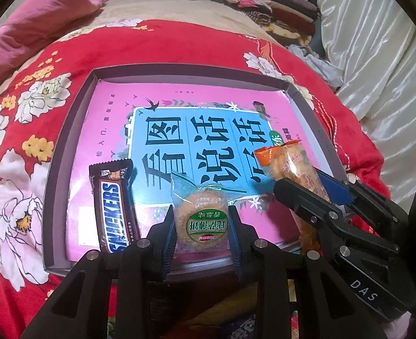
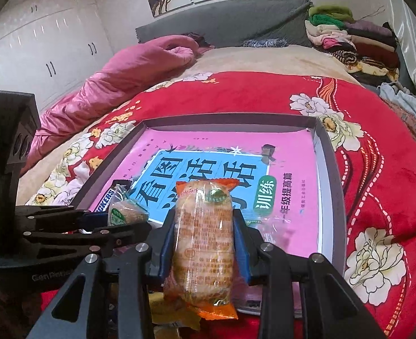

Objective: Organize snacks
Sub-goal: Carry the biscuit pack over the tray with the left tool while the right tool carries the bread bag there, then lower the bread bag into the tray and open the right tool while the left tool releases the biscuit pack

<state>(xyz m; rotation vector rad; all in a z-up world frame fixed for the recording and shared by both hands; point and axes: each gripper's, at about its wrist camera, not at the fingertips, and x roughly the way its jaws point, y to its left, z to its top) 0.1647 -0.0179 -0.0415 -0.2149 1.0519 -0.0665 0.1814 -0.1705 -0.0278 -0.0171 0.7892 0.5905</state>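
Both claws are loaded over the near edge of the shallow tray (image 1: 66, 130), which lies on the red floral bedspread (image 1: 179, 45) with a pink book (image 1: 109, 118) covering its floor. The left claw (image 1: 202, 240) is pinched narrow on a round cake in clear wrap (image 1: 200, 220), with the Snickers bar (image 1: 113, 212) lying in the tray just to its left. The right claw (image 2: 205, 243) is clamped on the orange-ended pastry packet (image 2: 203, 243), close to the right of the left claw. To place well, each should probably lower its snack flat beside the bar, parallel to it, and release only once it rests, keeping the two claws from colliding.
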